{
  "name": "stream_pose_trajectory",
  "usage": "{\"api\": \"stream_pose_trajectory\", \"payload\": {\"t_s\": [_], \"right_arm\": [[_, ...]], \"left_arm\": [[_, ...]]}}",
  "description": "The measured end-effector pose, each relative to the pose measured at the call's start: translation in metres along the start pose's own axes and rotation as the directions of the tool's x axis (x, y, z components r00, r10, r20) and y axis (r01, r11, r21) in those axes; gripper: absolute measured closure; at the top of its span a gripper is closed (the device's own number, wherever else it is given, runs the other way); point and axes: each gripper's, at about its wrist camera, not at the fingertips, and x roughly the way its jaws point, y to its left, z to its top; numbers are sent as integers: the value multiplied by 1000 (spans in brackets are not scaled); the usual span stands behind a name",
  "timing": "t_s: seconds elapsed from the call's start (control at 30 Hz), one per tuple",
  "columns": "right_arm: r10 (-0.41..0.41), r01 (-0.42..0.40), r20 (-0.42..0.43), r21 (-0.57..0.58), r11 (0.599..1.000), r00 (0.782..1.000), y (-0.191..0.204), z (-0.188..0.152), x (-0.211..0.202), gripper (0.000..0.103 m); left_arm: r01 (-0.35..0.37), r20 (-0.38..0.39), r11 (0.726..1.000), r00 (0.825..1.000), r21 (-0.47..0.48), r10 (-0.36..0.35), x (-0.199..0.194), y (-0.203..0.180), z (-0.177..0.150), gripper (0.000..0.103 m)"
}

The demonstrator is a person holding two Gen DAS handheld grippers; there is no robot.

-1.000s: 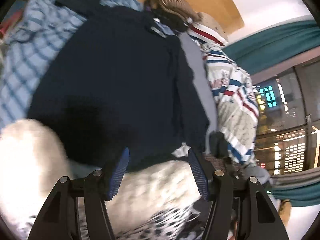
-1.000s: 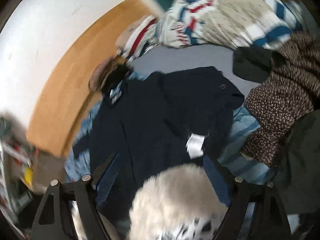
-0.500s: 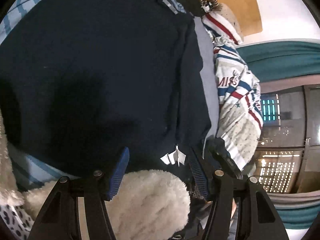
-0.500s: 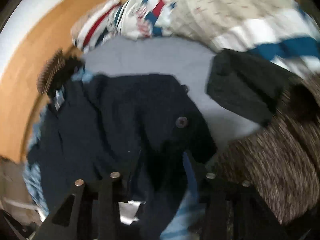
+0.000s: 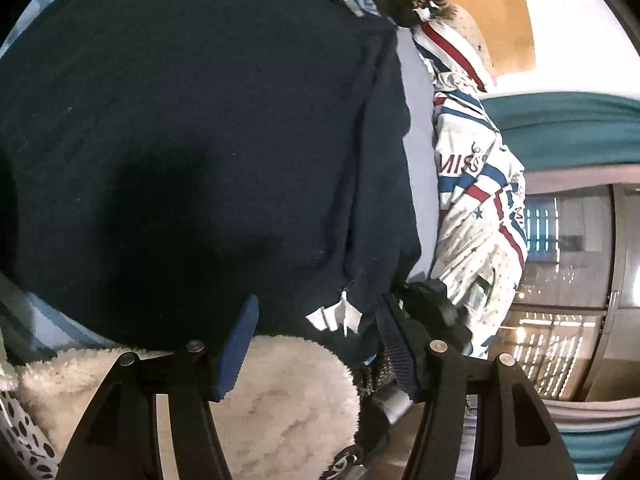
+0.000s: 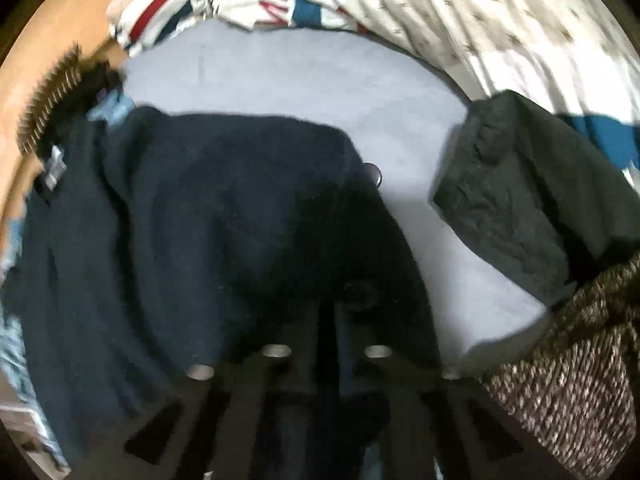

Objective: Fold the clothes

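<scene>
Since the earlier frame: your right tongs (image 6: 332, 320) have dropped onto the dark navy garment (image 5: 192, 140) and their jaws have come together; your left tongs (image 5: 316, 340) have sunk closer to the garment's near hem, their gap unchanged.
Garment: it lies spread on the grey bed sheet (image 6: 280, 80), collar label (image 6: 54, 168) at the far end, near hem by your left tongs, a white care tag (image 5: 336, 316) hanging at that hem.
Step in hand: you appear to be taking hold of the near edge for a fold. Judge the right bite before lifting, since the view is blurred; pinch only the top layers, and take the hem with the left at a matching height so the fold stays square.
Right tongs: jaws shut, seemingly on navy cloth beside a dark button (image 6: 360, 292).
Left tongs: jaws wide apart, holding nothing; hem and a fluffy cream sleeve (image 5: 280, 400) lie between them.
Around: a patterned quilt (image 5: 476, 208), a dark green cloth (image 6: 516, 208) and a brown knit (image 6: 568, 380) lie alongside.
</scene>
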Motion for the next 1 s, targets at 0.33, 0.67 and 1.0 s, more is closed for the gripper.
{"api": "stream_pose_trajectory", "payload": {"t_s": [0.33, 0.67, 1.0], "right_arm": [[228, -208, 146, -140, 968, 963, 47, -19, -119, 99], [472, -480, -125, -390, 786, 873, 174, -92, -152, 99], [329, -526, -447, -443, 726, 832, 248, -192, -75, 99]], "left_arm": [[141, -7, 990, 990, -19, -141, -32, 12, 0, 41], [235, 71, 966, 971, -106, -228, -81, 59, 20, 34], [101, 56, 993, 994, -65, -97, -81, 84, 54, 34]]}}
